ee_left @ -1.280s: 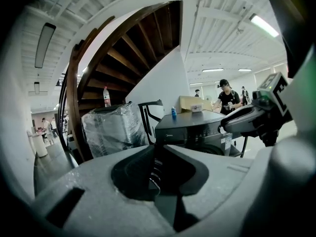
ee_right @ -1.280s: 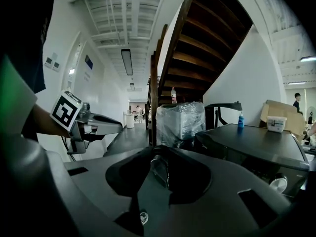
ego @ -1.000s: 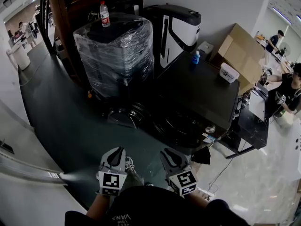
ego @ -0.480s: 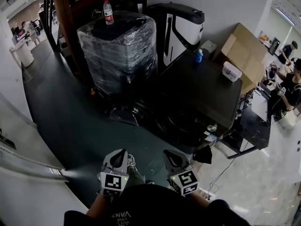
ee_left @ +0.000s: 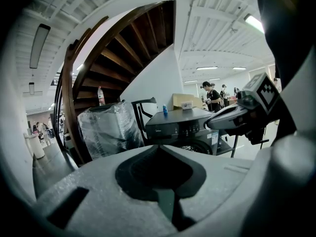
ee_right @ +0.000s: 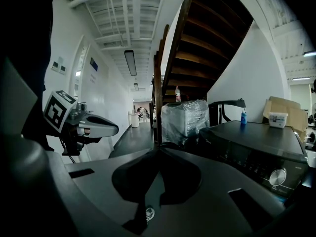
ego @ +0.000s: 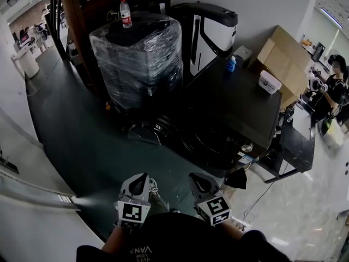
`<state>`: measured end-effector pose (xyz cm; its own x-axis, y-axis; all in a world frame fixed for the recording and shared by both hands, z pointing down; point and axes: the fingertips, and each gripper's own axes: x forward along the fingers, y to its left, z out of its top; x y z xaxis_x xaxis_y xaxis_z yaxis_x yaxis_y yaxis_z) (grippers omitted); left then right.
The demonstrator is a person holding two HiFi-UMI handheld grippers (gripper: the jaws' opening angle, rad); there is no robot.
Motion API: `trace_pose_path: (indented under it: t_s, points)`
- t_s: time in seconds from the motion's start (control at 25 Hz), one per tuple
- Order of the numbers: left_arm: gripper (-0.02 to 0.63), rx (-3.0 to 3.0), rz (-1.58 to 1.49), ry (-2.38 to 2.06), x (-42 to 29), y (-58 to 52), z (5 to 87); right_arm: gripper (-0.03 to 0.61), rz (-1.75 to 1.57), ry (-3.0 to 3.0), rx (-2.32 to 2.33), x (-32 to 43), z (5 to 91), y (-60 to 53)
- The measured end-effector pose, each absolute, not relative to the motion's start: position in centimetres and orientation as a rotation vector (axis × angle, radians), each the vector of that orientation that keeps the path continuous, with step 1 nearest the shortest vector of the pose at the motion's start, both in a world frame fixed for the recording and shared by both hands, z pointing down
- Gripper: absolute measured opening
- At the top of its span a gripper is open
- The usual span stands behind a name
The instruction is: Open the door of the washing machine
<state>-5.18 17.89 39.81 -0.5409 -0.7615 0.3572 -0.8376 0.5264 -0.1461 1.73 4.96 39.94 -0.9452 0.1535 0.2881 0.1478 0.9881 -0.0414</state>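
The washer stands ahead of the person, well apart from both grippers, with its dark front turned toward them. Low on that front is a round port, deep in shadow. Just left of it lies a pale-rimmed disc. The pictures do not settle whether the door sits shut in the port or is that disc, swung out.

The left gripper and right gripper hang side by side close to the body. Each is clenched on nothing and tilted a little down toward the washer.

This stance fits two stages: standing off from a shut door ahead of the reach, or drawn back from a door already swung wide.

Any touch on the door from here would call for crossing the gap with the jaws parted, since clenched tips cannot take a rim or handle. The handle's side cannot be read.
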Motion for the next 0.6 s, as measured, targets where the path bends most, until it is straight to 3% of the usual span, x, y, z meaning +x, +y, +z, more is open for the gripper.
trace_pose_path:
  t_s: [0.6]
  points:
    - [0.017, 1.307, 0.416, -2.533, -5.39, 18.91, 40.83, 0.006, 0.050, -2.839, -0.224, 1.44, 40.63, 5.63]
